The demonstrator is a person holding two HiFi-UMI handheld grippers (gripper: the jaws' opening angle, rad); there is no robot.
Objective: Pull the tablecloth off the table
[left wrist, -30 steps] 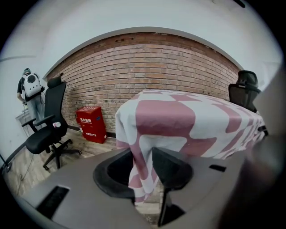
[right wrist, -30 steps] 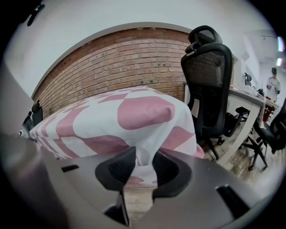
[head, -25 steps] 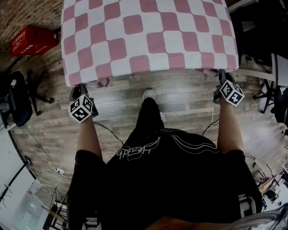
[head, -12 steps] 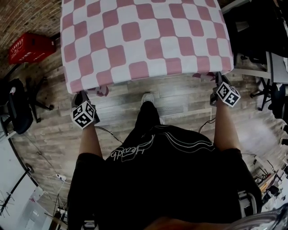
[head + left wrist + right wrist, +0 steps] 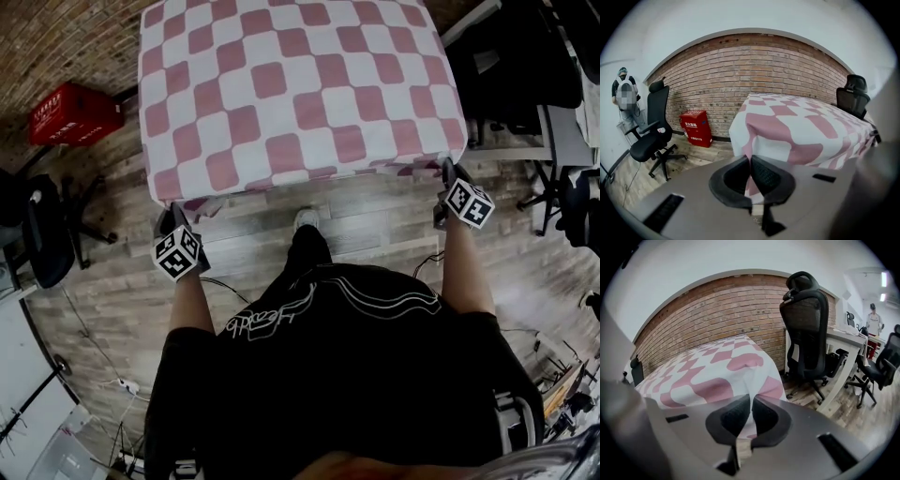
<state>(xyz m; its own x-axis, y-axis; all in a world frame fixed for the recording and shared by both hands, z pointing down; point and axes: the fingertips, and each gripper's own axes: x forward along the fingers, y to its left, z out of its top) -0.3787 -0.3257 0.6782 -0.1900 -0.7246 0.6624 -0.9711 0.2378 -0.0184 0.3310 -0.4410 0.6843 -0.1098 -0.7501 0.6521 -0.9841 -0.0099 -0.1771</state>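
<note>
Pink-and-white checked tablecloth [image 5: 300, 94] lies spread over the desk, its hem hanging past the near edge. Left gripper [image 5: 750, 164]: jaws have just closed and pinch the cloth's near left corner. Right gripper [image 5: 751, 401]: jaws have just closed and pinch the near right corner. Cloth puckers at both grips.

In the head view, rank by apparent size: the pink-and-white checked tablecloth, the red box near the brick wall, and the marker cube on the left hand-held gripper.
1. pink-and-white checked tablecloth, far the largest.
2. red rectangular box.
3. black-and-white marker cube on the left hand-held gripper, smallest despite being nearest the camera.
</note>
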